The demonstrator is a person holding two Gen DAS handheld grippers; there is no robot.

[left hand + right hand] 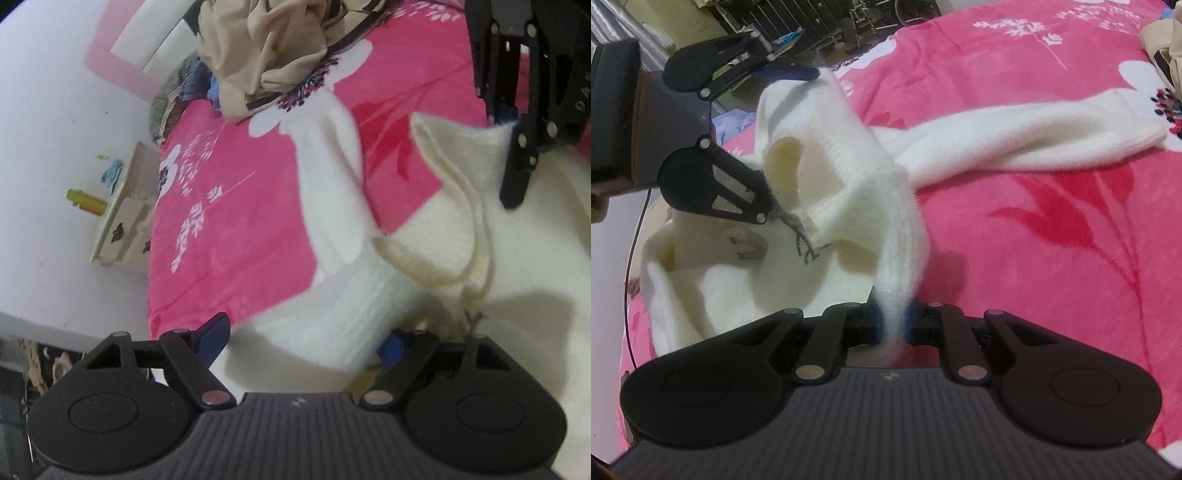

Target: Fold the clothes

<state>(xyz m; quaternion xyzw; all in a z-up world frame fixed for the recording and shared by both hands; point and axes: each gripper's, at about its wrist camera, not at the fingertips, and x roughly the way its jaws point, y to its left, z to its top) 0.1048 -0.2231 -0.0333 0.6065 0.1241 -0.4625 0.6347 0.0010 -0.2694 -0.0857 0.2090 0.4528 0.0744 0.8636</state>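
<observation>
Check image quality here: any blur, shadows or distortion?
Left wrist view: white sweater smeared by motion blur near the left gripper, whose shadow falls on the knit; fisheye bends the nightstand. Right wrist view: mostly sharp, slight blur on fabric pinched by the right gripper.

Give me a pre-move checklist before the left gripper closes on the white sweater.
1. Right gripper clamped on the white sweater: ok, fabric is pinched between its blue pads.
2. Left gripper jaws apart: ok, open.
3. Sweater fabric between the left jaws: ok, a white fold sits there, though whether the pads touch it I cannot tell.
4. Sleeve free of the beige clothes pile: ok, it lies apart on the pink bedspread.
5. Sweater lying flat: not ok, the body is bunched and lifted.
</observation>
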